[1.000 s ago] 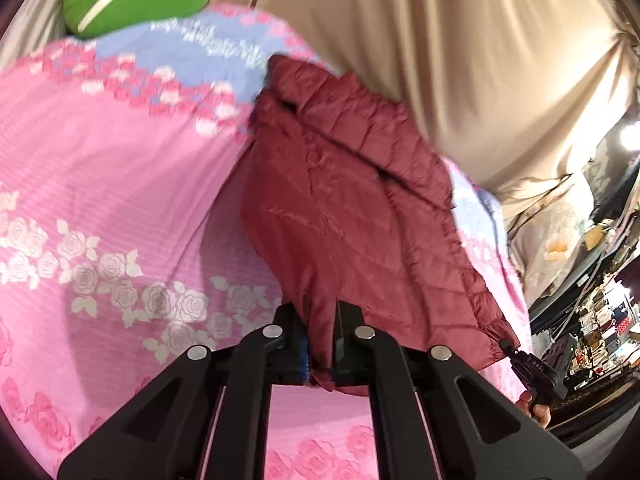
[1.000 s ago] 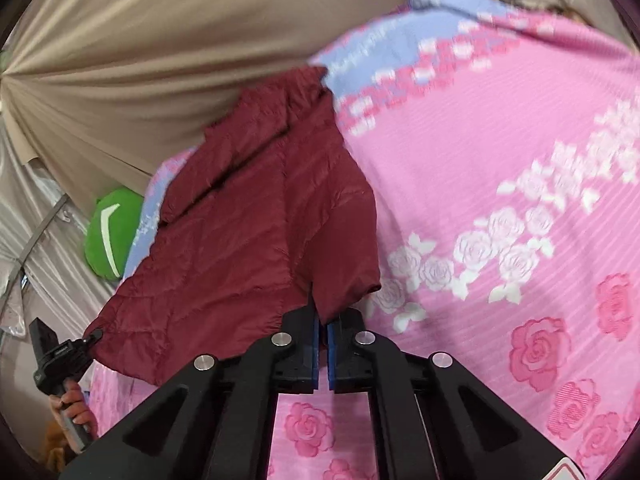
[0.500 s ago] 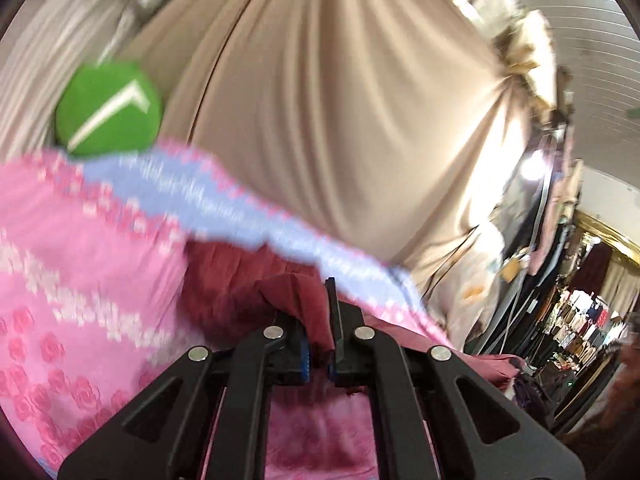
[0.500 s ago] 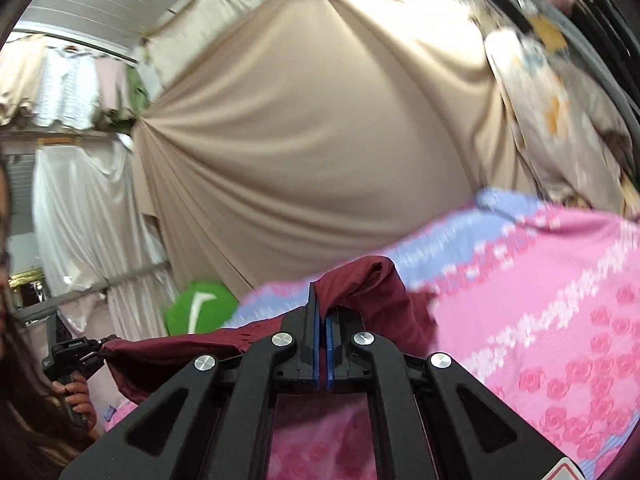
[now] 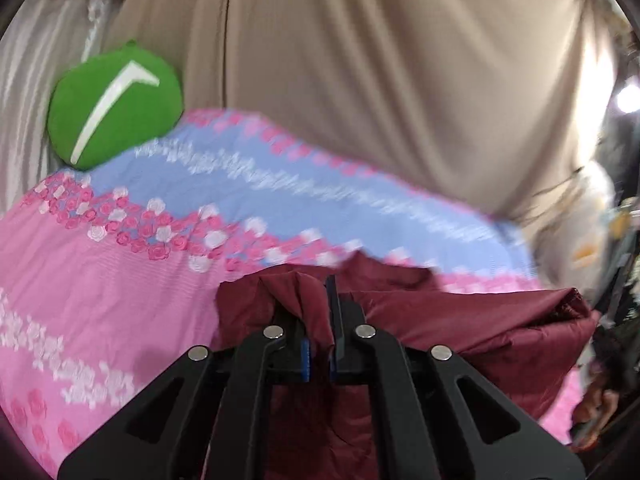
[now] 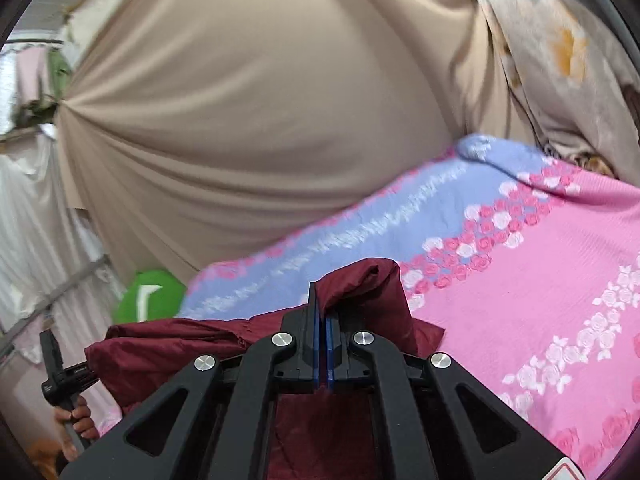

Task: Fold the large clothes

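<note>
**Maroon jacket gripped at both ends over the floral bed**

My left gripper [image 5: 318, 320] is clamped on a bunched fold of the maroon jacket [image 5: 460, 328], the cloth pinched between its blue-lined fingers. My right gripper [image 6: 322, 320] has its fingers pressed nearly together with a hump of the same jacket [image 6: 368, 292] rising just past the tips; it is pinching the edge of the fabric. Between the two tools the jacket hangs as a slack, doubled band, raised off the bed.

Under it lies a bedsheet [image 5: 100, 280], pink with rose patterns and a pale blue band [image 5: 280, 188] along the far side. A round green cushion [image 5: 114, 106] with a white stripe sits at the far edge of the bed, against the backdrop. Behind the bed hangs a wide beige curtain [image 6: 248, 120], drawn into folds at one corner. White drapes [image 6: 36, 220] hang to the side in the right wrist view, and a patterned cloth [image 6: 560, 52] hangs at the upper right there.
</note>
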`<state>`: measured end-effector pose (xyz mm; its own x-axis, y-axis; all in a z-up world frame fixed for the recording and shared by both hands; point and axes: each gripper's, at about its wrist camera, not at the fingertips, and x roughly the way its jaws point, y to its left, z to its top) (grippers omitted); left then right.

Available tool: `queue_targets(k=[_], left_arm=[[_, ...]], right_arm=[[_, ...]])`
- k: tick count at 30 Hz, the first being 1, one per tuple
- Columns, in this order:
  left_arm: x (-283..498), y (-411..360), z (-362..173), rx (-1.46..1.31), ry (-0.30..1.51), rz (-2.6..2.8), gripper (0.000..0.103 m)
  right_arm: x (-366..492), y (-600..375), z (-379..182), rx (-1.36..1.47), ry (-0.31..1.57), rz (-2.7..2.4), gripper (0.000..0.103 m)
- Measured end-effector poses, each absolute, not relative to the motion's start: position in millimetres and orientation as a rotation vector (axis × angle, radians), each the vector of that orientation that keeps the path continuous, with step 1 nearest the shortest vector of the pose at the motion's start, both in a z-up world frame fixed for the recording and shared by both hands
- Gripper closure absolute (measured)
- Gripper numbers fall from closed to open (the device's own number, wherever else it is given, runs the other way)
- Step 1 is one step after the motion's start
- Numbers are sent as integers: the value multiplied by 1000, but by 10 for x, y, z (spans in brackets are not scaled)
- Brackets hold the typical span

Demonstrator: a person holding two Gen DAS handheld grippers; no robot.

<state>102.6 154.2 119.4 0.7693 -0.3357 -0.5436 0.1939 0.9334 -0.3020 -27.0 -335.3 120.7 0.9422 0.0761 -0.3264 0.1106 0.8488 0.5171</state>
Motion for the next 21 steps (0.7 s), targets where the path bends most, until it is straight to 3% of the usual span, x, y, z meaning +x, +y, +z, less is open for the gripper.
queue_targets(k=[6,11,21], left_arm=[[1943,1355,467,-167,801,-172,99],[2263,1266,73,-135,878,-156,98],[2402,1039,-237,-38,852,-153,97]], right_arm=[[696,-3468,662,558,529,-110,101],[1093,-3494,217,530,655,-175,101],[1364,-3502,-223,512,796,-212,102]])
